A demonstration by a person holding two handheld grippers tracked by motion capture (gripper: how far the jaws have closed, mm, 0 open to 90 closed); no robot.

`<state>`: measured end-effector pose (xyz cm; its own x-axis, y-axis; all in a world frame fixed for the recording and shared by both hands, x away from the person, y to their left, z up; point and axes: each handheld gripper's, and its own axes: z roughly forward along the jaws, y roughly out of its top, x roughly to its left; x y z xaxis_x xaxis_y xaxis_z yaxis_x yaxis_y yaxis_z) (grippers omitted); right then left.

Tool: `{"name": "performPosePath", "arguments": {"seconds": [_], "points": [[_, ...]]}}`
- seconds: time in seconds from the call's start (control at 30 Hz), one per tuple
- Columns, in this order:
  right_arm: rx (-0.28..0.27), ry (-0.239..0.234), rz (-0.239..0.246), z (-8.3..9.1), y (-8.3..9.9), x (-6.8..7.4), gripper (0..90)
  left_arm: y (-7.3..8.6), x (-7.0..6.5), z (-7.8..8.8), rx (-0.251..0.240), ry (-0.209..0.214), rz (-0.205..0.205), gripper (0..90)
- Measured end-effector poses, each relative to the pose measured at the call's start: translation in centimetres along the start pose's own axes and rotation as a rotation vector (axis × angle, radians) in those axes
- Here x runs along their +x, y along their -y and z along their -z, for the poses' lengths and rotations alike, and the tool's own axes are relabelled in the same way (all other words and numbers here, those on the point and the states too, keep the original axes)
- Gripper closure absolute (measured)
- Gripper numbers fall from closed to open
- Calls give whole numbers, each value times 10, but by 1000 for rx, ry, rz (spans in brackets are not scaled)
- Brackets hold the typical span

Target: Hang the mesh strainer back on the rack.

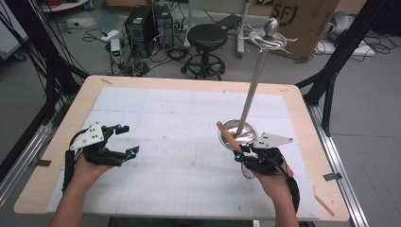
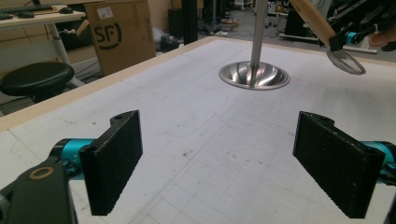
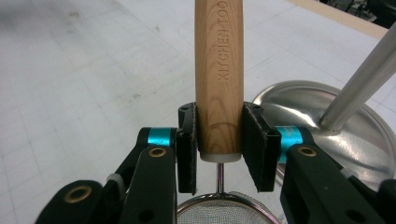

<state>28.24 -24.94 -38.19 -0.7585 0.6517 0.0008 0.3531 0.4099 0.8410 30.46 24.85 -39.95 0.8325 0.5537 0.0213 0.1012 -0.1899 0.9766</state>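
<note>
The right gripper (image 3: pixel 219 147) has its jaws pinched on the wooden handle (image 3: pixel 218 79) of a small mesh strainer (image 3: pixel 223 210), held just near the steel stand (image 1: pixel 238 131) at the table's right. Well to the left, the left gripper (image 2: pixel 219 163) rests with jaws spread, nothing between them.

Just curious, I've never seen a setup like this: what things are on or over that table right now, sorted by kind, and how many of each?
Handheld grippers: 2, the left gripper open, the right gripper shut on the strainer.
Strainers with a wooden handle: 1
Metal stands with a round base: 1
Total: 4
</note>
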Motion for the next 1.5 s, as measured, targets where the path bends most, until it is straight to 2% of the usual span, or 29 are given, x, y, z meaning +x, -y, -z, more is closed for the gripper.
{"name": "performPosePath", "arguments": {"seconds": [0.1,0.13,0.17,0.4,0.57,0.63,0.87,1.07,1.3,1.5], "points": [[-39,-9,-2,5,0,-2,683,1,0,-1,10,4,-1,163],[-69,-10,-12,9,1,-2,683,1,0,-1,10,5,-1,163],[-69,-10,-12,9,1,-2,683,1,0,-1,8,4,-1,163],[-160,-22,-25,22,1,-6,683,0,1,1,-3,1,3,163],[-177,-14,-17,28,-1,-8,683,0,1,1,-1,-1,3,163],[-206,-8,-16,35,-2,-10,683,0,0,1,-1,1,6,163],[-249,5,-18,52,-5,-17,683,0,1,1,-1,2,5,163],[-309,17,-9,70,-13,-31,683,0,1,1,-4,1,10,163],[-344,37,-12,84,-24,-42,683,1,3,2,-6,-1,17,163],[-368,41,-4,91,-32,-46,682,1,2,2,-6,0,18,163]]}}
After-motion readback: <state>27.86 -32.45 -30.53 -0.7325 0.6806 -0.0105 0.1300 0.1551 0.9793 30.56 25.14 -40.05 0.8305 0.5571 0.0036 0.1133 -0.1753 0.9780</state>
